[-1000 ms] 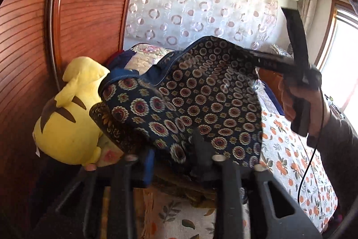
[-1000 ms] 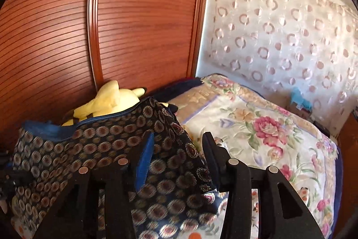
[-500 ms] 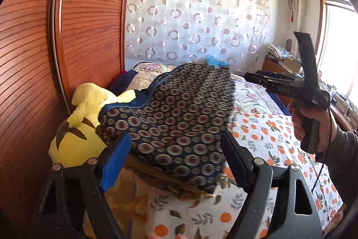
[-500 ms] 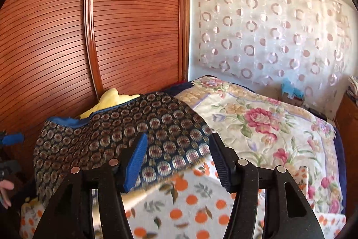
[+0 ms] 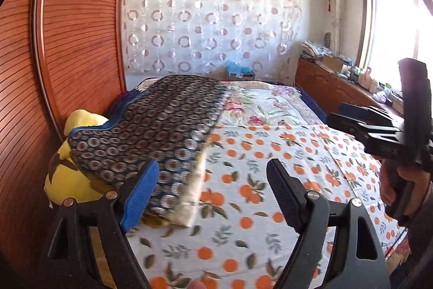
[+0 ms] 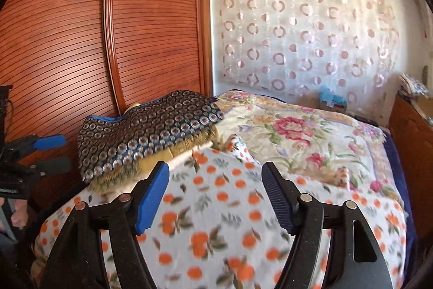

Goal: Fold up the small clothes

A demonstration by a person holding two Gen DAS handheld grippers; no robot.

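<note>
Here, folded navy garment with a ring print, blue trim along one side, lying on a stack at the left edge of the bed, over the orange-print sheet and against the yellow plush toy by the wooden wardrobe. Left tool released, spread wide, nothing between its jaws. Right tool likewise released, jaws just opening further, clear of the garment, above the sheet.

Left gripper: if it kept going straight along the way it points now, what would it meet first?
Most likely the orange-print sheet on the bed: the open left gripper tilts down toward it, with nothing between. The dark patterned garment lies just left of that line, though depth is unclear.
</note>
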